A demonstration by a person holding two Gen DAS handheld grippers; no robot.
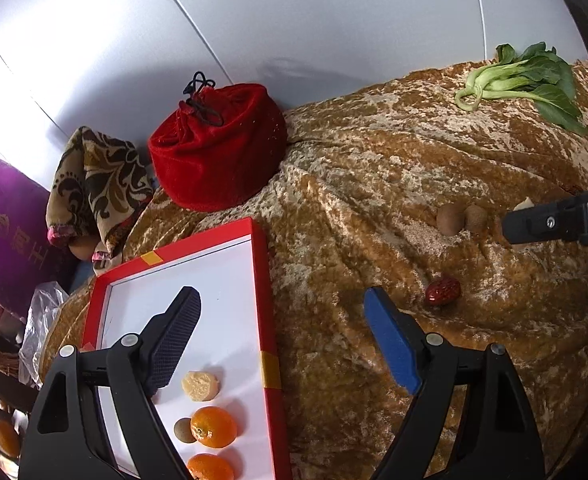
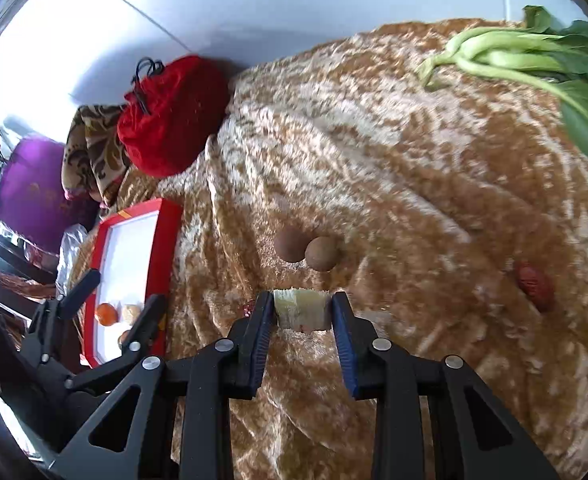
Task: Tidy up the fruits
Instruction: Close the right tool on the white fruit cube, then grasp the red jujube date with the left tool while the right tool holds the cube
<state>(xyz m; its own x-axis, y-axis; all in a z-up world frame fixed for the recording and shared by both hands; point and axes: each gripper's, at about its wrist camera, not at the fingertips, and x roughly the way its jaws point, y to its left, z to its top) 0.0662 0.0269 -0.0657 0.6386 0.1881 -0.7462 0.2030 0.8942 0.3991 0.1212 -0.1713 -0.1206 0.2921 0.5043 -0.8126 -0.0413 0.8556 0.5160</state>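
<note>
The fingers point(image 2: 264, 320) of the right gripper point(image 2: 302, 312) are closed on a pale yellowish fruit chunk point(image 2: 301, 309), both pads touching its sides, and it sits at the centre of the right wrist view, over the golden crushed-velvet cloth point(image 2: 374, 160). The left gripper point(image 1: 282, 332) stands wide apart with nothing between its pads, its left finger point(image 1: 176, 336) over the white floor of the red-rimmed tray point(image 1: 268, 280) and its blue-faced right finger point(image 1: 392, 340) over the cloth. In the left wrist view the tray lies at 7 o'clock and holds a pale fruit piece point(image 1: 200, 386), a small brown round fruit point(image 1: 183, 430) touching an orange point(image 1: 213, 427), and a second orange point(image 1: 210, 468) cut by the lower edge. Two brown round fruits point(image 2: 306, 250) lie touching each other on the cloth just past the held chunk, toward 12 o'clock in the right wrist view. A red date point(image 2: 534, 286) lies at 3 o'clock there; another red date point(image 1: 443, 291) shows near the left gripper's right finger. A bunch of bok choy point(image 2: 534, 64) lies at 1 o'clock, well apart from the fruit. At 10 o'clock a red velvet drawstring pouch point(image 2: 172, 116) sits at the cloth's edge, beside a patterned brown fabric point(image 1: 94, 184) and a purple box point(image 1: 10, 224).
</note>
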